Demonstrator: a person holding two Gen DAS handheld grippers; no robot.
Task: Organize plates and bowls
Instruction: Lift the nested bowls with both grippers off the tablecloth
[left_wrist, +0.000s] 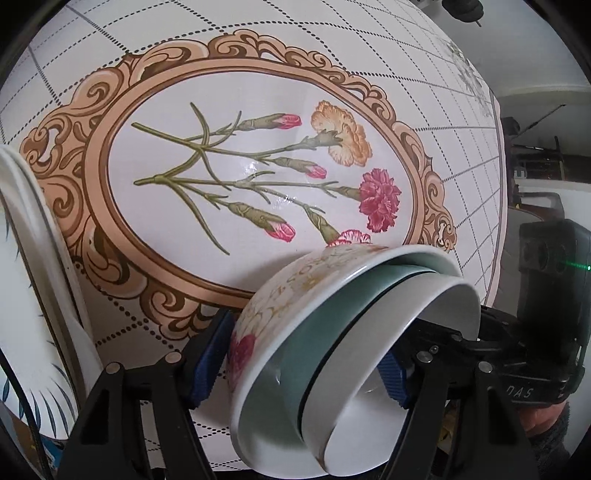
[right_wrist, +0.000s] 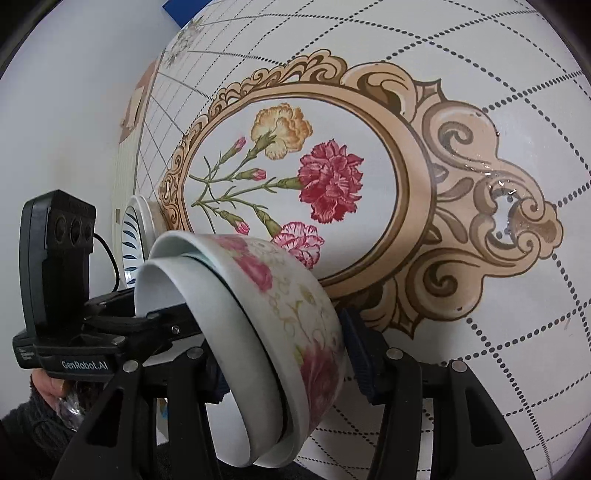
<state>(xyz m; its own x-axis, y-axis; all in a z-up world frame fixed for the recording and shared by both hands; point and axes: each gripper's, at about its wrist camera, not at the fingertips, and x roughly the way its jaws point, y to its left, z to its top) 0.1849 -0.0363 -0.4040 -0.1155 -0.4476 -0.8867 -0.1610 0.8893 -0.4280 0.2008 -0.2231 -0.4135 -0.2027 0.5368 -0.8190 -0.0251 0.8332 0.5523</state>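
Note:
A nested stack of three bowls (left_wrist: 332, 343) is held on edge between both grippers: a flowered outer bowl (right_wrist: 295, 306), a teal middle bowl (left_wrist: 325, 332) and a white inner bowl (left_wrist: 399, 369). My left gripper (left_wrist: 299, 365) is shut on one side of the stack's walls. My right gripper (right_wrist: 288, 365) is shut on the other side. The right gripper also shows in the left wrist view (left_wrist: 498, 354), and the left gripper shows in the right wrist view (right_wrist: 122, 325). Stacked plates (left_wrist: 33, 236) with blue leaf print stand at the left; they also show in the right wrist view (right_wrist: 135, 236).
The table (left_wrist: 406, 55) wears a white cloth with dotted grid lines and an ornate oval frame of carnations (right_wrist: 280, 173). A white wall (right_wrist: 74, 110) lies beyond the table edge. A dark object (left_wrist: 461, 9) sits at the far edge.

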